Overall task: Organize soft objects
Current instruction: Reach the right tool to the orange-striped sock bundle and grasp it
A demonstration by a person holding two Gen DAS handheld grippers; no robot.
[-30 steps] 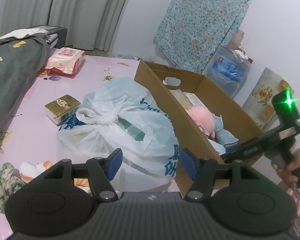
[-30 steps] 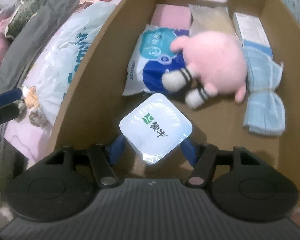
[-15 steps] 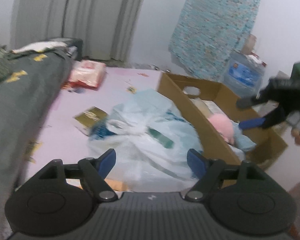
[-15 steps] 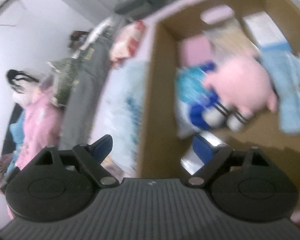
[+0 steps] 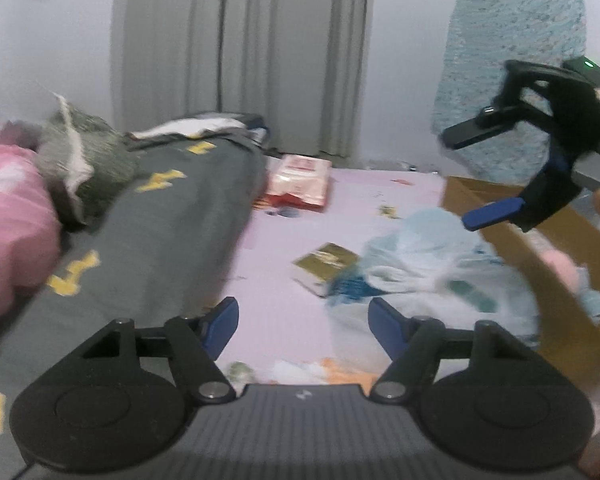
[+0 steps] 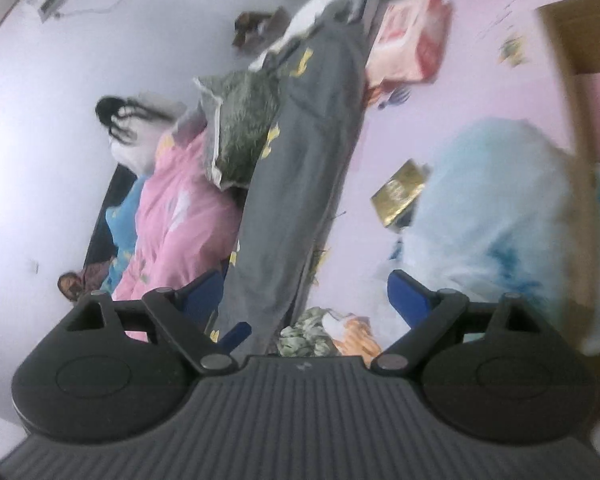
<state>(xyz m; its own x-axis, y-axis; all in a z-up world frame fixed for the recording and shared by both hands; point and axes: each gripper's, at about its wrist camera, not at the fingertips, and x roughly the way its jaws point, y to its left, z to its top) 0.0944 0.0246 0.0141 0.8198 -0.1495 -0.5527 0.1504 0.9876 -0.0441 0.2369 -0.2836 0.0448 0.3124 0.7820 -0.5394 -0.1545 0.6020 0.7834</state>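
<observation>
**Box partly filled, several soft things left on the bed**

We had both claws empty and in the air. Our left gripper (image 5: 302,322) had its jaws closing with nothing between them, only the pink sheet (image 5: 340,200) showing in the gap. Our right gripper (image 6: 306,300) stood wide apart, also holding nothing; in the left wrist view it hung up and to the right of the left claw, above the near edge of the cardboard box (image 5: 512,240).

As for what we judged done: the box, off to the right of the left claw, already held a pink plush toy (image 5: 560,268) and something pale blue beside it. The rest of its contents were too blurred for us to name.

What we judged left: the white plastic bag (image 5: 428,276) lay just ahead and to the right of the left claw, leaning against the box's outer wall. A gold packet (image 5: 326,262) sat ahead of the claw, touching the bag's left side. A red and white pack (image 5: 300,180) lay further ahead, near the grey quilt (image 5: 172,232). Small patterned cloths (image 6: 328,334) rested just below and between the right claw's jaws.

We reckoned the task about midway, with the bag or the cloths the likely next pick.
</observation>
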